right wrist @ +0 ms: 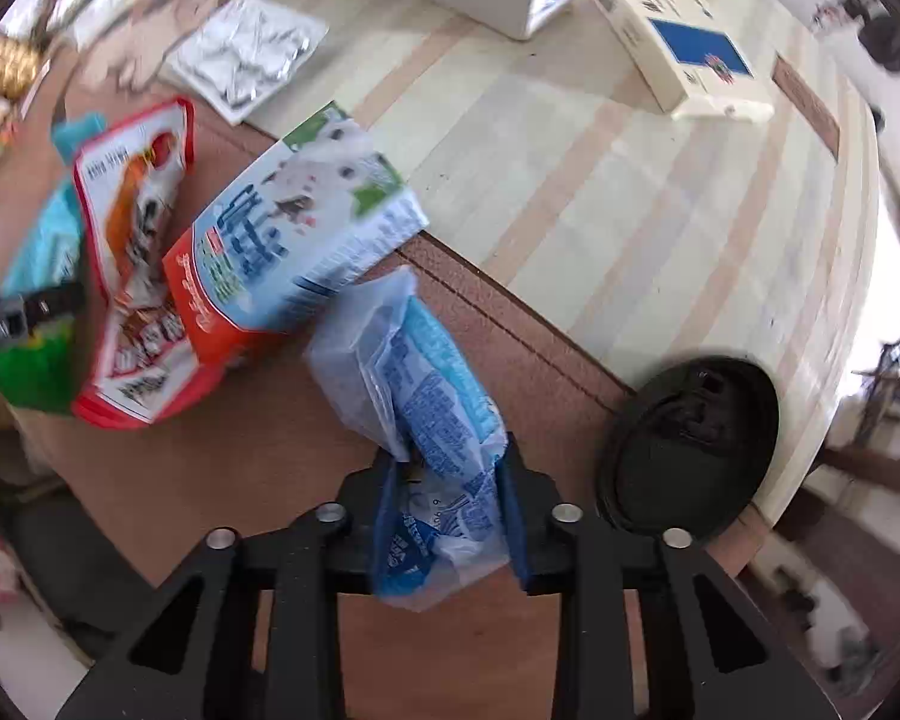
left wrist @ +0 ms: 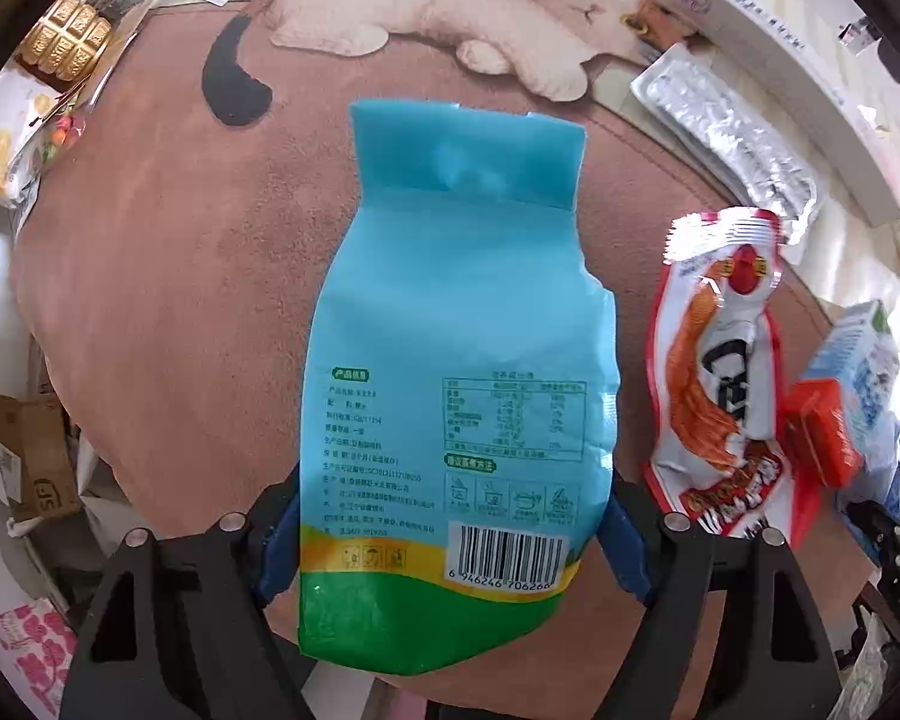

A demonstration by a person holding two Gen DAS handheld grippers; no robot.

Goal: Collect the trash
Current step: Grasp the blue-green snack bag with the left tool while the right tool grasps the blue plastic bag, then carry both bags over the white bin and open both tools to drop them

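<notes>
My left gripper [left wrist: 450, 531] is shut on a tall blue bag [left wrist: 456, 360] with a green and yellow bottom and a barcode, held over the brown mat [left wrist: 150, 276]. To its right lie a red and white snack wrapper [left wrist: 720, 384] and a blue and orange carton [left wrist: 840, 414]. My right gripper [right wrist: 450, 504] is shut on a crumpled clear and blue plastic wrapper [right wrist: 426, 396], just above the mat [right wrist: 258, 456]. In the right wrist view the carton [right wrist: 294, 240], the red wrapper [right wrist: 132, 264] and the blue bag [right wrist: 36, 300] sit to the left.
A cat picture [left wrist: 450, 18] is printed on the mat's far side. A foil blister pack [left wrist: 732, 138] and white boxes [left wrist: 768, 54] lie at the right. A black oval lid [right wrist: 690, 444] sits on the pale wooden table [right wrist: 630, 192]. Gold-wrapped sweets [left wrist: 69, 42] are at the left.
</notes>
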